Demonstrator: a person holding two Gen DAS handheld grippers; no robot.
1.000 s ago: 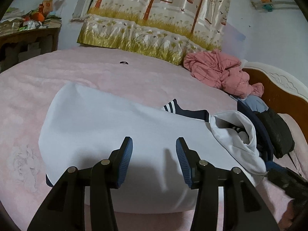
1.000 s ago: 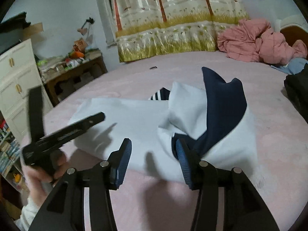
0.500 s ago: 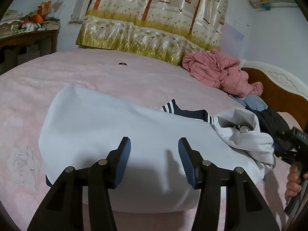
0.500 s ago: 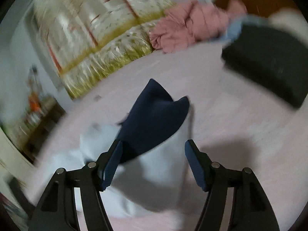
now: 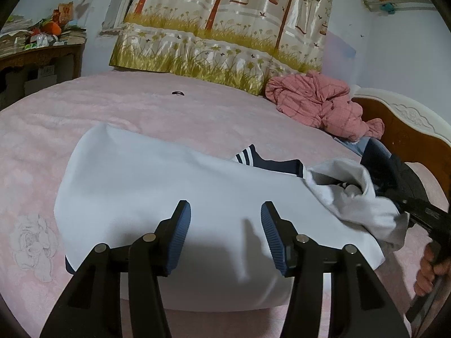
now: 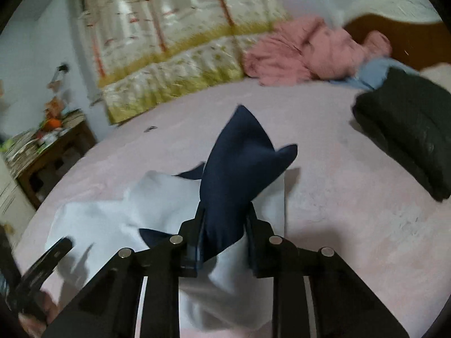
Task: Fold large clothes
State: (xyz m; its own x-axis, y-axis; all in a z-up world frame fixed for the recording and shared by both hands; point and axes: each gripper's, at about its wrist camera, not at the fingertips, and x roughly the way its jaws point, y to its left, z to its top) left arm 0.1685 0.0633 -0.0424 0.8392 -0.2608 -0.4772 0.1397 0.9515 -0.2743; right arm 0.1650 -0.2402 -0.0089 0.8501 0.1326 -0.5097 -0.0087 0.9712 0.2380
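A large white garment (image 5: 157,186) with navy, white-striped trim (image 5: 253,160) lies spread on the pink bed (image 5: 141,112). My left gripper (image 5: 225,208) hovers open just above the white cloth, nothing between its fingers. In the right wrist view, a navy flap (image 6: 242,163) of the same garment stands up in a peak. My right gripper (image 6: 225,214) has its jaws closing on the base of that flap, with the navy fabric filling the gap and both pads against it. The right gripper's black body (image 5: 422,214) and a hand (image 5: 428,270) show at the right edge of the left view.
A crumpled pink garment (image 5: 318,101) lies by the wooden headboard (image 5: 408,138). A dark folded garment (image 6: 403,129) sits on the bed to the right. A cluttered wooden table (image 5: 36,53) stands at the left. A small dark item (image 5: 178,93) lies mid-bed.
My right gripper widened, swung over to the raised navy flap while rolling, then narrowed around it. The left gripper stayed where it was, still open.
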